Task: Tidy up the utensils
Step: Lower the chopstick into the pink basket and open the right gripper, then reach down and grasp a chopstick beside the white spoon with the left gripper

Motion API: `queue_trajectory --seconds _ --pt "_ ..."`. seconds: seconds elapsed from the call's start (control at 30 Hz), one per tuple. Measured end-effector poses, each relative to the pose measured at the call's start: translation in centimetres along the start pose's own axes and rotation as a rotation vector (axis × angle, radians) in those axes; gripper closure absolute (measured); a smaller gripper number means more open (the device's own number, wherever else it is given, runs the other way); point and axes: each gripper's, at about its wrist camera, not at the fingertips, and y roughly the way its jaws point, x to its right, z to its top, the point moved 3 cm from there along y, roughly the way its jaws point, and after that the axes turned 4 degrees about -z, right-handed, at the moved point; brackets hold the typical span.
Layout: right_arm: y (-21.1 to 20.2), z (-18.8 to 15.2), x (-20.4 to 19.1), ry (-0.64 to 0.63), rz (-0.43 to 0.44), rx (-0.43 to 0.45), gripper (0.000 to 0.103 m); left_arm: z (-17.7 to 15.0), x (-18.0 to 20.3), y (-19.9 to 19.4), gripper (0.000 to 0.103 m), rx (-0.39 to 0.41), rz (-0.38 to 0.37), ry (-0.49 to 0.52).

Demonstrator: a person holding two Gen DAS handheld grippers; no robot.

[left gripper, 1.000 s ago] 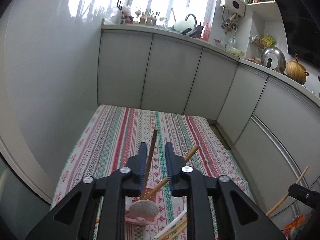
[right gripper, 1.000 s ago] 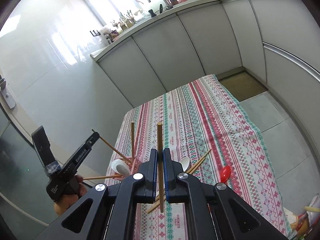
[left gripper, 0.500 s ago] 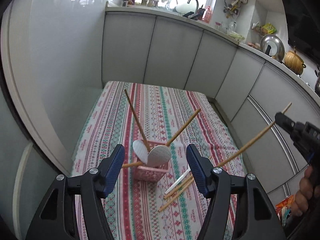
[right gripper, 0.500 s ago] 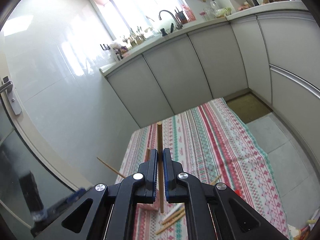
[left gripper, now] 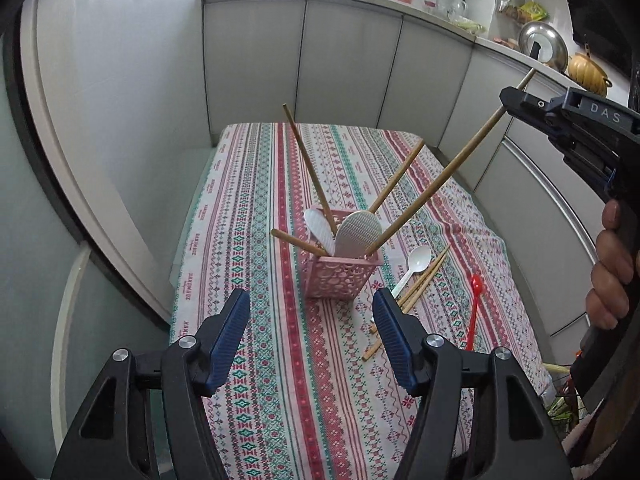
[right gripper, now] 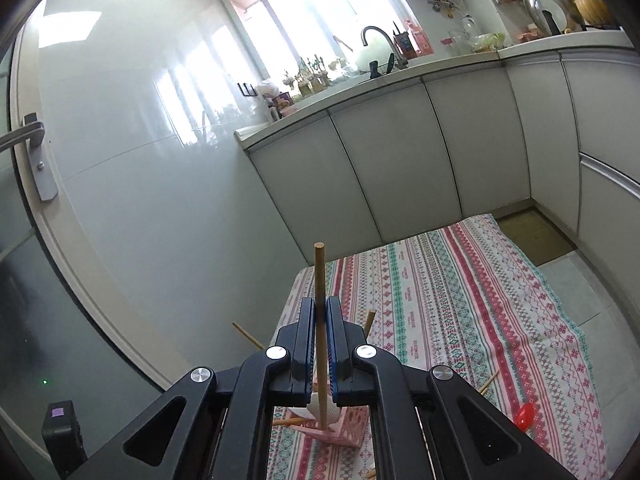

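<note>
Now your right claw (right gripper: 320, 312) is clamped on a wooden chopstick (left gripper: 436, 184) whose lower end sits at the pink basket (left gripper: 340, 276); steady it inside the rim before you let go, so it leans with the other sticks and the two rice paddles. Your left claw (left gripper: 312, 320) stands wide and empty, its jaws having just opened off the stick it gripped a second ago, now standing in the basket. More chopsticks, a white spoon (left gripper: 416, 264) and a red spoon (left gripper: 474, 304) lie on the surface (left gripper: 248, 208)
</note>
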Motion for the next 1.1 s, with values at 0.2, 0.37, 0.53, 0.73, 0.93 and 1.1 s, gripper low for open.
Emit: queue_trajectory --seconds 0.2,0.37,0.53,0.73,0.93,1.1 --pt "1.2 -1.2 -2.0 -0.107 -0.046 0.003 0.097 -0.2 -0.8 0.7 0.036 -0.025 0.006 -0.013" --pt "2.7 -2.9 -3.3 -0.199 -0.071 -0.025 0.097 -0.2 -1.0 1.3 0.036 -0.041 0.004 -0.021" --pt "3.5 -3.9 -3.0 -0.187 -0.013 -0.111 0.090 -0.4 -1.1 2.5 0.036 -0.073 0.000 -0.040" --pt "-0.5 -3.2 -0.1 -0.128 -0.047 -0.157 0.081 -1.1 -0.1 3.6 0.036 -0.124 -0.031 -0.032" --pt "-4.9 -4.2 5.7 -0.087 -0.200 -0.252 0.052 -2.2 2.1 4.5 0.036 -0.174 -0.051 0.006" --pt "-7.3 -6.2 11.2 0.034 -0.254 -0.377 0.042 -3.2 4.9 5.5 0.036 -0.212 -0.043 0.097"
